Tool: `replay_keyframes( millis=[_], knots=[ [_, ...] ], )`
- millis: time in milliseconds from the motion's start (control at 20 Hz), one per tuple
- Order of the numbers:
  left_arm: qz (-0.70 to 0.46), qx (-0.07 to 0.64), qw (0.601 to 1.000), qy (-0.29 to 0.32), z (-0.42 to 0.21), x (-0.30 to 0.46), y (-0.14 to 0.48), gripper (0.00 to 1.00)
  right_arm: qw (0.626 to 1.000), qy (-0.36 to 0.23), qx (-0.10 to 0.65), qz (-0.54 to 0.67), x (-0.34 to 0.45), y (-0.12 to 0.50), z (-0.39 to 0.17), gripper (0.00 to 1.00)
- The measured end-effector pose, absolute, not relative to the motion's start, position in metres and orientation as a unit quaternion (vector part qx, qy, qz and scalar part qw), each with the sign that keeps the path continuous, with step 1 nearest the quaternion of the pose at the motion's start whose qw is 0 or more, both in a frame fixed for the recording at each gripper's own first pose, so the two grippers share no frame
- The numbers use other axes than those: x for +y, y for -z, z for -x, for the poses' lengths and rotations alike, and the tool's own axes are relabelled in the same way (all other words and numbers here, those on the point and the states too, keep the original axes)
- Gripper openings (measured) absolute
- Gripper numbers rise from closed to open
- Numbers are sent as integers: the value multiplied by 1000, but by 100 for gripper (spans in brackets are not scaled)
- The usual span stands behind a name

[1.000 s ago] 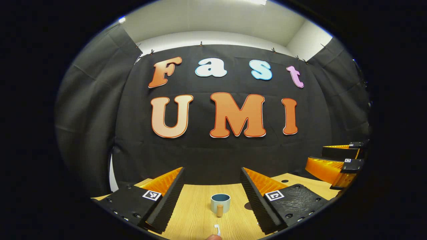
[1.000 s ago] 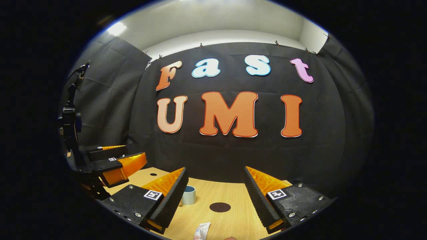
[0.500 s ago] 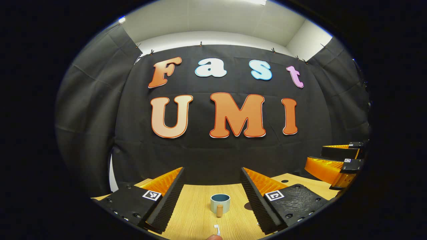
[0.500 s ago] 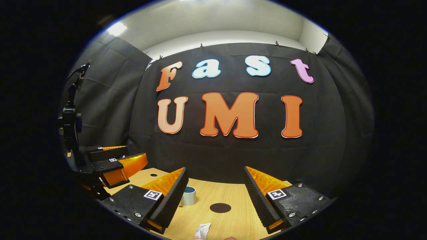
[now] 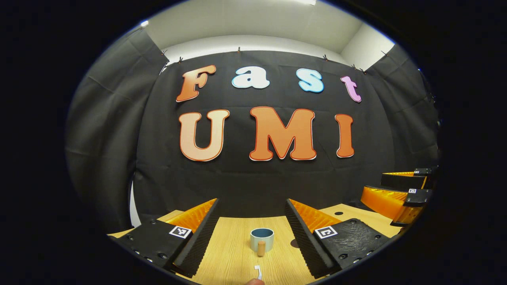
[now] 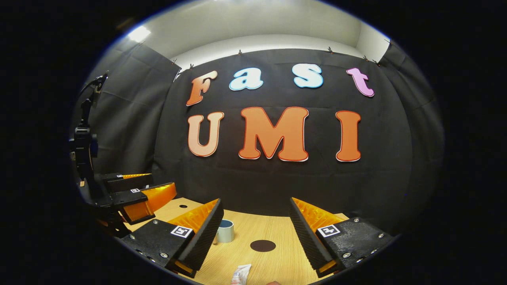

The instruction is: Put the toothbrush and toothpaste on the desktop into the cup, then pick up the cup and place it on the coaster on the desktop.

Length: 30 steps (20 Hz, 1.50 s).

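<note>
One pale blue ceramic cup point(image 5: 262, 239), one white toothbrush point(image 5: 258, 272), one toothpaste tube point(image 6: 240, 274) and one dark round coaster point(image 6: 263, 246) lie on the wooden desktop point(image 5: 233, 253). Left gripper point(image 5: 251, 225) and right gripper point(image 6: 253, 225): jaws apart, empty. Both views have tilted slightly downward since earlier; objects unmoved.

On the tabletop point(image 5: 233, 257) the toothbrush point(image 5: 258, 272) lies before the cup point(image 5: 262, 239); in the right gripper view the coaster point(image 6: 262, 246) sits right of the cup, toothpaste point(image 6: 240, 274) nearer

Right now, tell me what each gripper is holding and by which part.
Nothing is held. The left gripper and right gripper are both open; the toothbrush, toothpaste and cup lie on the desktop.
</note>
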<state>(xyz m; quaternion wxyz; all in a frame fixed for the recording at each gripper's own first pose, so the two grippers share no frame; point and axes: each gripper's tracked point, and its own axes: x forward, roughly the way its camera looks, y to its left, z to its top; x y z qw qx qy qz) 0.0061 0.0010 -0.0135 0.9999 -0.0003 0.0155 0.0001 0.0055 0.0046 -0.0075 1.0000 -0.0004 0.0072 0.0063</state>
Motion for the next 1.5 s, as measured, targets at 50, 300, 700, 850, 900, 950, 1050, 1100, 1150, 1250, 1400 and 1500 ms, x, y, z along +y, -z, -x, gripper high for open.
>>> replay_keyframes(
  millis=[50,300,700,850,900,950,1050,1100,1150,1250,1400,1500],
  knots=[
    [1,21,1000,1,-7,0,16,97,1000,-7,12,0,6,12,-6,99],
    [4,59,998,6,-9,-4,43,97,999,-15,44,-1,12,34,-7,99],
    [-16,137,990,12,-4,-10,94,97,991,-30,128,-17,28,94,-7,99],
    [-19,172,985,12,-2,-5,115,97,983,-33,179,-16,31,127,-4,98],
    [-16,186,982,13,0,-5,125,97,981,-33,191,-17,31,137,-4,98],
    [-13,199,980,13,0,-5,132,97,978,-34,204,-20,34,144,-6,98],
    [-1,232,973,12,2,-2,150,97,971,-38,234,-26,39,164,-4,97],
    [5,246,969,12,2,0,161,97,968,-38,249,-26,39,175,-1,97],
    [9,261,965,13,4,0,170,98,964,-36,263,-24,39,184,1,96],
    [11,287,958,14,8,0,186,98,958,-31,286,-16,37,198,3,96],
    [22,331,943,27,12,-5,214,97,947,-32,319,-11,39,219,5,96],
    [21,354,935,28,10,-3,227,95,939,-36,343,-13,41,232,7,92]
  ],
)
